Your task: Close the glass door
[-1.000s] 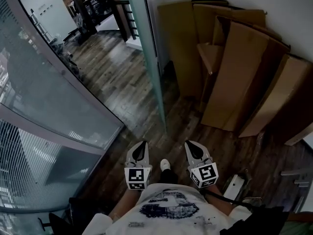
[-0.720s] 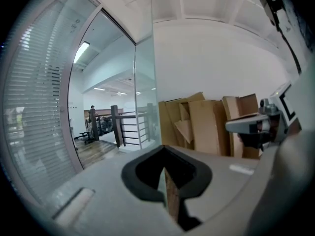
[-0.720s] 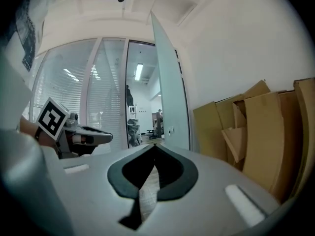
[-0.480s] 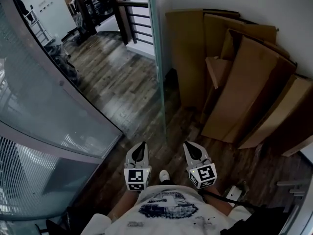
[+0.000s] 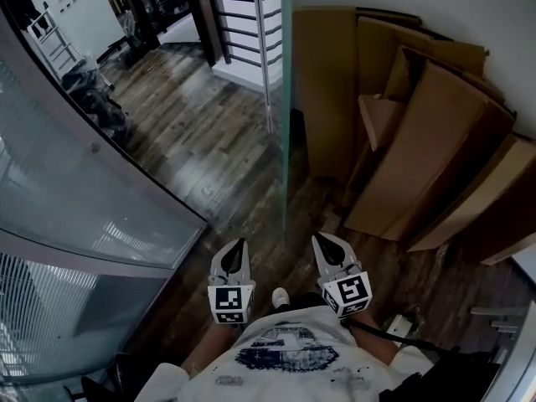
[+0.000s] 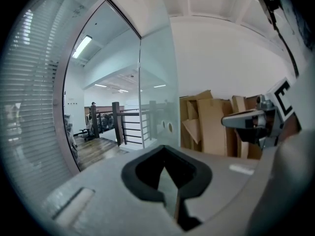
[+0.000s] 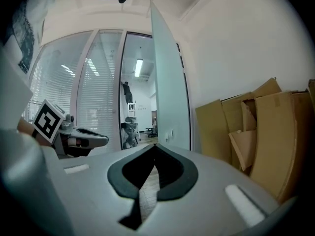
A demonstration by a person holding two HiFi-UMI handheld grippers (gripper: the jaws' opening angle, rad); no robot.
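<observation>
The glass door [image 5: 283,99] stands open, edge-on straight ahead of the person, with cardboard sheets [image 5: 419,141] leaning on the wall to its right (several, overlapping). The left gripper [image 5: 239,243] and right gripper [image 5: 322,238] are side by side short of the door's bottom edge. Each has its jaws pressed together on nothing, clear of the glass.

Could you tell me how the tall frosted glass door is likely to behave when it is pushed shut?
The tall frosted glass door is one rigid pane, so it will probably feel heavy and swing as a single piece. Its smooth face looks slippery to push on. Being glass, its edge may chip if it is slammed.
</observation>
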